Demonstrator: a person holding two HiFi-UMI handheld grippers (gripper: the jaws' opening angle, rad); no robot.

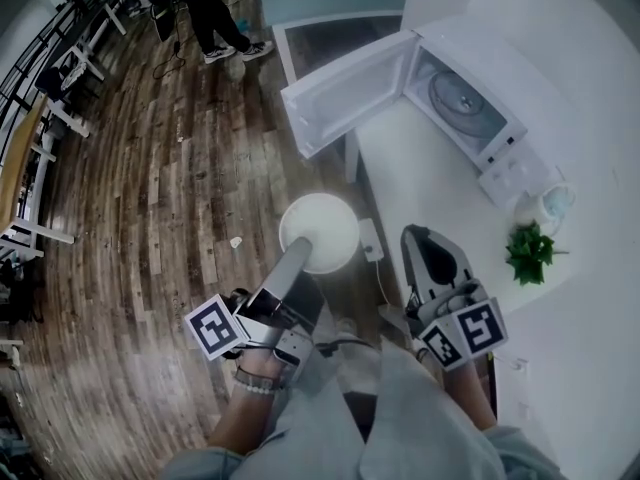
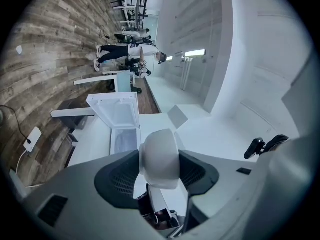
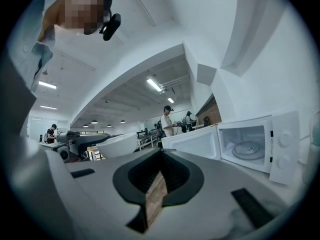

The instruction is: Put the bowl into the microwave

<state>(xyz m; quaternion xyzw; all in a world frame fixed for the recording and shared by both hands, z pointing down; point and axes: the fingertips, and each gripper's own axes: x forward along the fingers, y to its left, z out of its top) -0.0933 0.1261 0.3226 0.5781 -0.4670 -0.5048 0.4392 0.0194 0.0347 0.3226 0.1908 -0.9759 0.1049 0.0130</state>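
Gripping the bowl point(image 1: 320, 230), the left gripper point(image 1: 303, 254) shows overhead; the right gripper point(image 3: 160, 160) has closed fingers, clear only in its view.

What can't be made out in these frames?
- Contents of the bowl: the head view washes it out white, and the left gripper view shows only its outside.
- Panel markings on the microwave: too small in every view.
- Pale item beside the plant: blurred in the head view.

White round bowl point(image 1: 320, 230), mouth up, gripped at its near rim by the left gripper point(image 1: 303, 250), hanging over the wood floor point(image 1: 150, 218), apart from the white microwave point(image 1: 490, 133) on the counter point(image 1: 420, 178), its door point(image 1: 345, 93) swung wide, glass turntable point(image 1: 460, 95) showing inside
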